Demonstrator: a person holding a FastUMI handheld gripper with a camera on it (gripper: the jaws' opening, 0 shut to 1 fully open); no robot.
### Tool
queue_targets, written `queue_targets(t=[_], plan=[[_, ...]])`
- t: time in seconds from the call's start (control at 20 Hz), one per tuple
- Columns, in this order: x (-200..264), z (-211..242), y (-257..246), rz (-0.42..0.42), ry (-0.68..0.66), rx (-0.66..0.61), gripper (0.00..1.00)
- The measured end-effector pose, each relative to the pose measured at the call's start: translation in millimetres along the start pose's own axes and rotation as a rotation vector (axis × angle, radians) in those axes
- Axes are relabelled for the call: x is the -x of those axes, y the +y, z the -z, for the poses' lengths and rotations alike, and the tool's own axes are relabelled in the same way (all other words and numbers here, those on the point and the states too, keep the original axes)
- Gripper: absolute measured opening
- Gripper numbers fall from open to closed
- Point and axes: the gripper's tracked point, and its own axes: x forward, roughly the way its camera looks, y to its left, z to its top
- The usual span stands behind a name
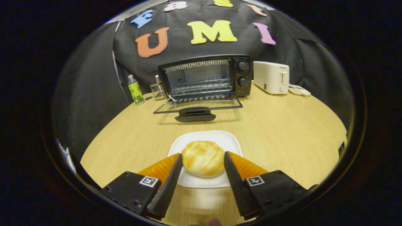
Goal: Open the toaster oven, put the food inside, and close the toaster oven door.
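Observation:
A round golden bun (202, 163) lies on a white square plate (216, 136) on the wooden table. My gripper (203, 154) stands over the near part of the plate with one finger against each side of the bun, closed on it. Whether the bun rests on the plate or is just off it I cannot tell. Beyond the plate stands the black toaster oven (205, 78), its glass door (198, 106) folded down flat toward me, handle (195, 116) nearest. A wire rack (201, 88) shows inside the cavity.
A white toaster (271, 77) stands right of the oven, with a small flat object (300, 91) beside it. A green bottle (135, 89) and a small wire holder (157, 89) stand to the oven's left. Bare tabletop (282, 131) lies between plate and oven door.

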Motion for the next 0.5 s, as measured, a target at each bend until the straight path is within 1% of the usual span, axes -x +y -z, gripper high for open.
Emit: queue_targets(t=[0.05,0.2,0.35,0.45,0.5], plan=[[-0.4,-0.8,-0.7,-0.005,-0.002,-0.012,0.80],[0.5,-4.4,-2.2,-0.023,-0.013,-0.056,0.64],[2.8,-10.7,-1.7,-0.060,-0.020,-0.138,0.51],[6.4,-20.4,-0.6,-0.087,-0.041,-0.194,0.47],[8.6,-25.9,4.8,-0.115,-0.051,-0.224,0.46]])
